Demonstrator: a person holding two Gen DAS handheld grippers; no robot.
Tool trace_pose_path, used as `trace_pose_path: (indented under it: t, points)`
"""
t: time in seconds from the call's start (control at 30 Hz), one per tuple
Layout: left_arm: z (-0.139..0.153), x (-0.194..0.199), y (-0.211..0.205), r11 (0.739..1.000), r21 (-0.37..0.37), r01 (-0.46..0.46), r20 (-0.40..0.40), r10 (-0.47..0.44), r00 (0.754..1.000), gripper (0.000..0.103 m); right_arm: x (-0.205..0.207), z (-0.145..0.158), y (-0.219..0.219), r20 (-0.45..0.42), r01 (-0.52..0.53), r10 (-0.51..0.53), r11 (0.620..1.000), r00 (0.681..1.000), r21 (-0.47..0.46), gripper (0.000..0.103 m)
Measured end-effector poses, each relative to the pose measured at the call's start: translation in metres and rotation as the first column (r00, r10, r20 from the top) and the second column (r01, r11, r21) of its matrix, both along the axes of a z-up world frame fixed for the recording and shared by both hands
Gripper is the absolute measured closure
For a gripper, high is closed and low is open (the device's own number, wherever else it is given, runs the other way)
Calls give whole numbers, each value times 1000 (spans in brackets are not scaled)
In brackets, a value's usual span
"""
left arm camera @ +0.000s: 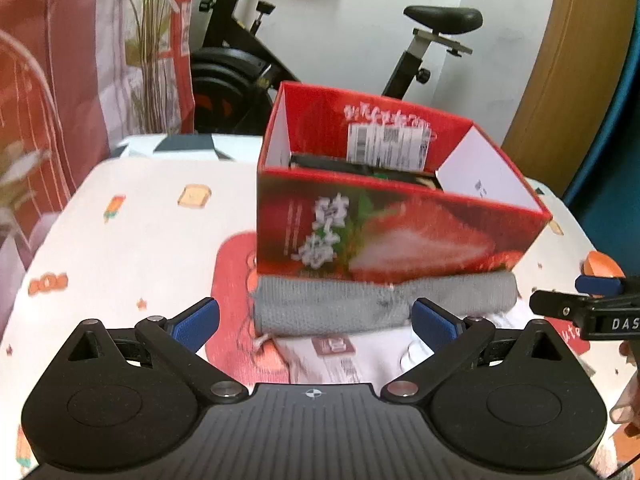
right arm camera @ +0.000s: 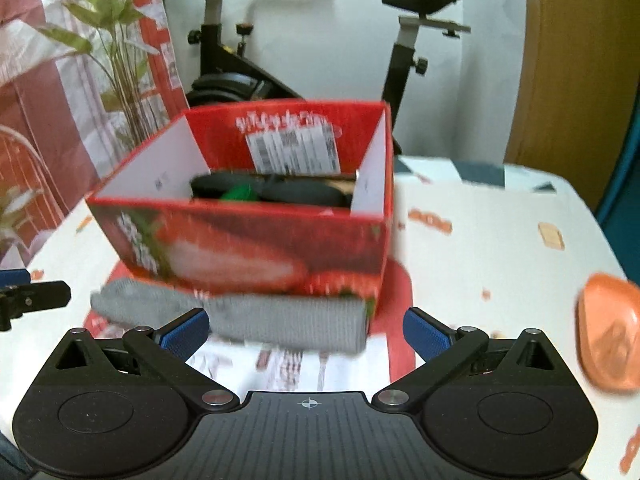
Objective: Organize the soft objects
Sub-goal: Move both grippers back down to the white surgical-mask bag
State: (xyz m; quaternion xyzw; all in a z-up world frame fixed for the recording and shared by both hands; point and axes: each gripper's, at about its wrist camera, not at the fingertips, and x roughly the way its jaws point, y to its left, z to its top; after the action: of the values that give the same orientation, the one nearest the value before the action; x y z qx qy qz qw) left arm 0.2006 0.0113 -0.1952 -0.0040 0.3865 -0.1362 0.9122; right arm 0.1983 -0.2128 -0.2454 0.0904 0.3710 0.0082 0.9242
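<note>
Grippers first: your left gripper (left arm camera: 314, 322) has its blue-padded fingers spread wide and holds nothing, and your right gripper (right arm camera: 306, 330) is spread just as wide, also with nothing between its pads. Both point at the red box (left arm camera: 400, 232) with the strawberry print, which sits on the table (left arm camera: 132, 240) covered in a white cloth with small cartoon prints. A folded grey cloth (left arm camera: 360, 304) lies along the near foot of the box, touching its front wall, on top of a red and white printed bag that spreads out under the box toward you. Your left fingers sit just short of that grey cloth, one to either side of its middle; in the right wrist view the cloth (right arm camera: 280, 320) lies between and just beyond your right fingers. Inside the box you can see dark items and something green (right arm camera: 240, 193), too blurred to name. An orange soft thing (right arm camera: 608, 332) rests on the table well off to your right. An exercise bike (left arm camera: 248, 64) stands behind the table.
</note>
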Motion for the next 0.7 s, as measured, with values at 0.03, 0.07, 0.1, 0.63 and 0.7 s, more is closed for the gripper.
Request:
trace_pose_path:
  t: [0.03,0.07,0.1,0.63,0.7]
  points:
    - [-4,-2,0,1000,0,-5,-5,5,1000,0,-2,-5,0,-8,3,-3,1000,1000,5,0]
    - [-7,-4,1,1000,-2,-12,-11,12,1000,0,-4,-10,0,-15,6,-6,1000,1000,12,0]
    - [-11,-6,3,1000,-7,-21,-21,20,1000,0,-7,-15,0,-22,11,-10,1000,1000,21,0]
    - [-41,-23,15,995,-36,-94,-83,91,992,12,-33,-67,5,-92,13,-4,995,996,99,0]
    - [-43,-23,16,994,-60,-90,-88,85,992,22,-33,-70,3,-98,22,-9,992,995,123,0]
